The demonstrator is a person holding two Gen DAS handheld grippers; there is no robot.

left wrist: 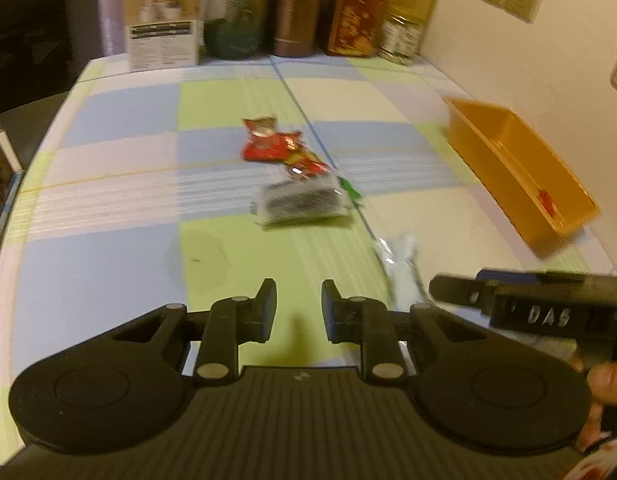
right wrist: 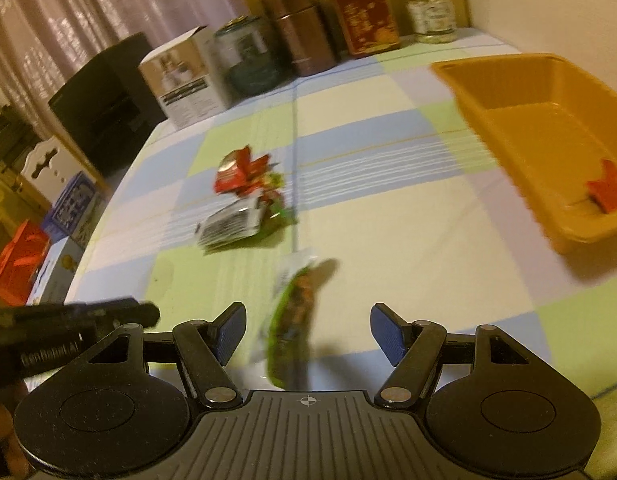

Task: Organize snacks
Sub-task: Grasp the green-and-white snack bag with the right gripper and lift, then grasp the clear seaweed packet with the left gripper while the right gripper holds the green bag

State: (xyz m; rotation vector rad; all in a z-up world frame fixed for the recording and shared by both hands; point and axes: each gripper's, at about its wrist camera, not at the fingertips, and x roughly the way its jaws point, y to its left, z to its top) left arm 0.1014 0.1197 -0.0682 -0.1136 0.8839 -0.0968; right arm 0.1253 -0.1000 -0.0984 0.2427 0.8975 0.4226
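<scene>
An orange tray [left wrist: 508, 168] [right wrist: 484, 92] stands at the table's right with one red snack [right wrist: 606, 194] [left wrist: 545, 199] inside. A small heap lies mid-table: a red snack pack [left wrist: 268, 146] [right wrist: 240, 172], a red-green candy [left wrist: 306, 166] and a grey-white packet [left wrist: 302, 202] [right wrist: 232, 226]. A green snack pack [right wrist: 292, 328] lies between my right gripper's open fingers [right wrist: 306, 332], near its left pad. My left gripper [left wrist: 299, 306] is open and empty above the cloth. A clear wrapper edge [left wrist: 400, 256] shows beside the right gripper's body.
A checkered cloth [left wrist: 128, 200] covers the table. At the back stand a white box [left wrist: 164, 20], a green jar [left wrist: 234, 20], a brown canister [left wrist: 294, 12], a red tin [left wrist: 356, 20] and a glass jar [left wrist: 400, 36]. A wall is at the right, furniture off the left edge.
</scene>
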